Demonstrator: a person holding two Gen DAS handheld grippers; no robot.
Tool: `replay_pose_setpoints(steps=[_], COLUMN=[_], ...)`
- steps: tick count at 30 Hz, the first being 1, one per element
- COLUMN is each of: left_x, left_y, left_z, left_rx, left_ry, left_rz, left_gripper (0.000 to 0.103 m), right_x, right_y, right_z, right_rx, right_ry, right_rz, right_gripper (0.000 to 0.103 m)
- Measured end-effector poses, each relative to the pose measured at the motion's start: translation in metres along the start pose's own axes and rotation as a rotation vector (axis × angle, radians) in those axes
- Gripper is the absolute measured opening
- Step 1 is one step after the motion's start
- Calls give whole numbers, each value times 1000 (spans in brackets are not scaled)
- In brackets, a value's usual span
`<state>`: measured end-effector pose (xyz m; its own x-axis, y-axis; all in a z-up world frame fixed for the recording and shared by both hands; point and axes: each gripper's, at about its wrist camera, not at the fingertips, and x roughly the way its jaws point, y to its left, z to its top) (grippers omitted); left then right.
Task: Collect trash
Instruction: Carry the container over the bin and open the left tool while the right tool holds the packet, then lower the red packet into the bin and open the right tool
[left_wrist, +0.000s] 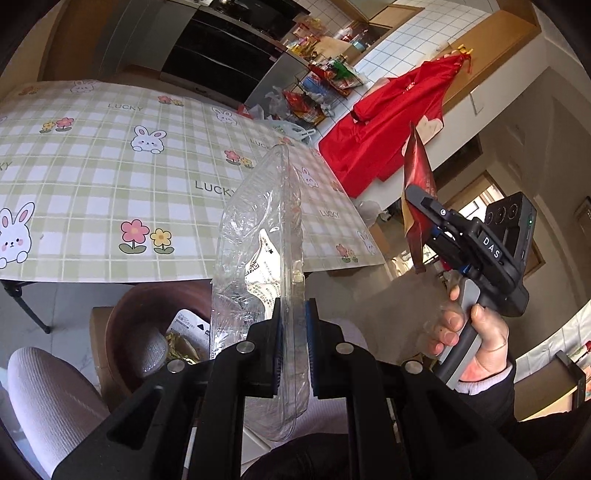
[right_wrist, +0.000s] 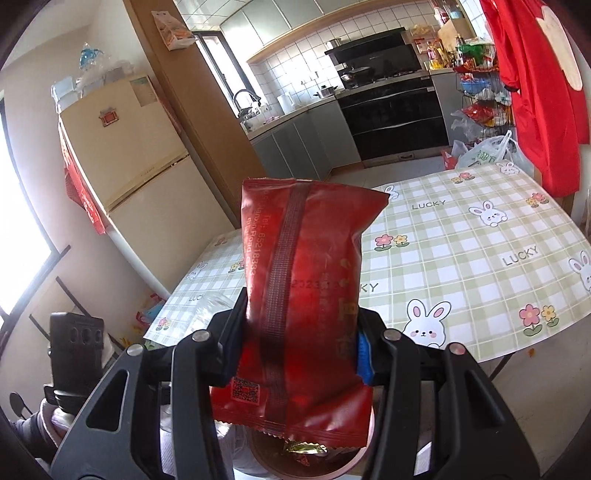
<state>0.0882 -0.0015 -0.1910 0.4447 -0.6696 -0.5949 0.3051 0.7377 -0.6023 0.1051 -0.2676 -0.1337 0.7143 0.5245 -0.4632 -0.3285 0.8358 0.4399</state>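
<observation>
My left gripper (left_wrist: 293, 343) is shut on a clear plastic clamshell container (left_wrist: 258, 258) with a white label inside, held upright in front of the table. My right gripper (right_wrist: 301, 350) is shut on a red snack wrapper (right_wrist: 303, 295), held upright; it also shows in the left wrist view (left_wrist: 419, 192) with the right gripper (left_wrist: 428, 218) to the right. A brown trash bin (left_wrist: 147, 314) sits below the table edge on the left, with a few wrappers inside. The bin's rim (right_wrist: 354, 467) shows right below the red wrapper.
The table (right_wrist: 461, 240) has a green checked rabbit tablecloth. A pale chair back (left_wrist: 44, 398) stands at the lower left. A red garment (left_wrist: 388, 122) hangs at the right. A fridge (right_wrist: 129, 155), kitchen counter and a snack rack (right_wrist: 480, 92) lie beyond.
</observation>
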Motion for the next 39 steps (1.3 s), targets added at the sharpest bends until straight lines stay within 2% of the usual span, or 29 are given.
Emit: replay_pose_setpoints(steps=[9,13,15,16,17,20,23,26,33,39], left_x=[37,43,44,43,42,39,29,8,-43,-79], left_y=[5,8,11,13,14,19,21,28,44,47], left_z=[1,0,1,2,2,4,6,10,23,27], left_rx=[7,3,-2,-8,-14,-9,15,5,-36,-8], left_ry=[96,109,103,97,91,74,26,-64,-249,-365], left_rz=[0,-6,8,19,26,67,154,215,326,440], left_gripper=[11,12,22,44,61,65,73,82,89,96], right_x=[15,19,21,22,23,24,26,28,42,62], right_y=[-11,-16,-16,-17,-16,-14,-10,-5,15,46], right_z=[-2,-5,-7,-7,-8,-10,-12,-16,-29,-47], right_rx=[25,36,36,36,35,29,6,-24,-96,-200], right_ry=[22,31,37,41,44,53,63,82,155,263], right_rz=[-10,-16,-17,-17,-17,-17,-26,-32,2,40], right_gripper=[49,49,49,49,49,49,50,50,50,50])
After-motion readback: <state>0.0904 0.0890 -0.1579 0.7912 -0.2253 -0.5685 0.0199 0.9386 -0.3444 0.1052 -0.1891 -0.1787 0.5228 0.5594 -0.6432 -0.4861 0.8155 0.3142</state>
